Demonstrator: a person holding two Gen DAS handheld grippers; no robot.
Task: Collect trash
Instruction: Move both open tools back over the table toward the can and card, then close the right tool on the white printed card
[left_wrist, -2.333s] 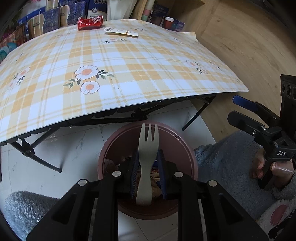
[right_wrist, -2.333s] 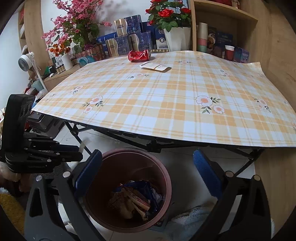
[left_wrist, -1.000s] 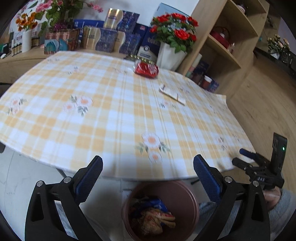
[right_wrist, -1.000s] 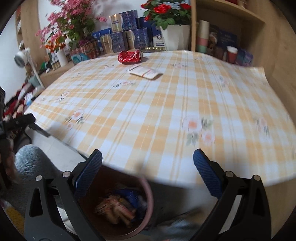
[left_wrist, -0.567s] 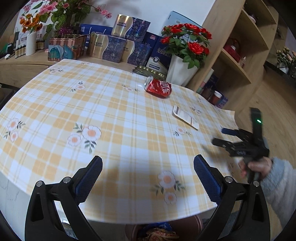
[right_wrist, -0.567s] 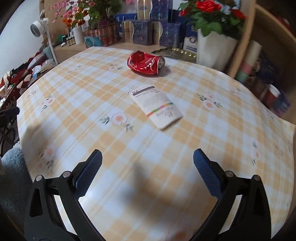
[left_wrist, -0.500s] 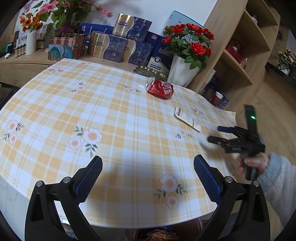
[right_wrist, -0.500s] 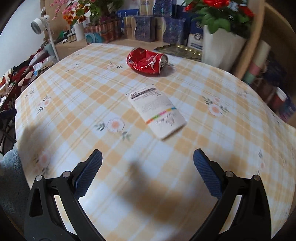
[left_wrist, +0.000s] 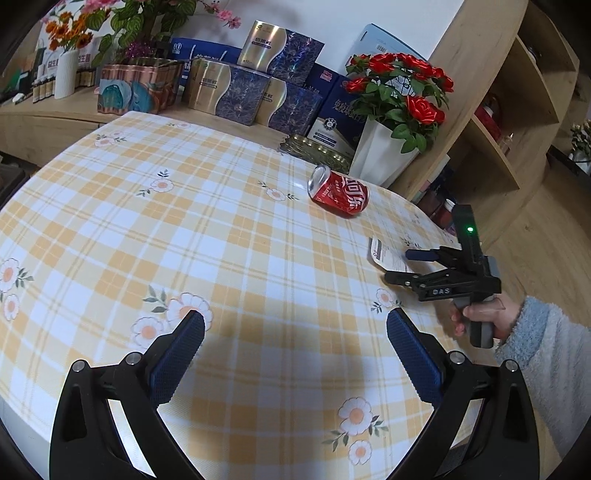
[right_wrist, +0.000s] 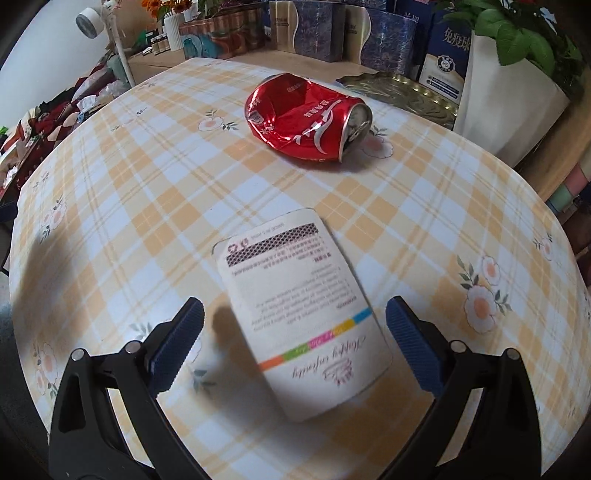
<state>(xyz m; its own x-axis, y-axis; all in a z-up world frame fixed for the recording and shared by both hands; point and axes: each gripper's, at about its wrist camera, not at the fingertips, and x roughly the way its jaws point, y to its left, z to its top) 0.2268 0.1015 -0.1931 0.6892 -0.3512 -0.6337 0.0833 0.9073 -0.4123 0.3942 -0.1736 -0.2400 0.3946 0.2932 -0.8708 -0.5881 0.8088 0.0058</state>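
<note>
A crushed red can (right_wrist: 308, 120) lies on its side on the plaid tablecloth (right_wrist: 110, 206); it also shows in the left wrist view (left_wrist: 340, 192). A flat white paper packet (right_wrist: 303, 306) lies nearer, between the fingers of my open, empty right gripper (right_wrist: 294, 339), which hovers just over it. In the left wrist view the right gripper (left_wrist: 400, 265) reaches over the packet (left_wrist: 388, 256) at the table's right edge. My left gripper (left_wrist: 294, 349) is open and empty above the table's near part.
A white pot of red roses (left_wrist: 391, 147), gift boxes (left_wrist: 229, 88) and a gold tray (left_wrist: 317, 151) stand behind the table. A wooden shelf unit (left_wrist: 517, 110) is at the right. Clutter (right_wrist: 55, 118) lies left of the table.
The left gripper dropped a fork into the bin, opened and rose above the table. The right gripper moved from the bin over the table to the white packet.
</note>
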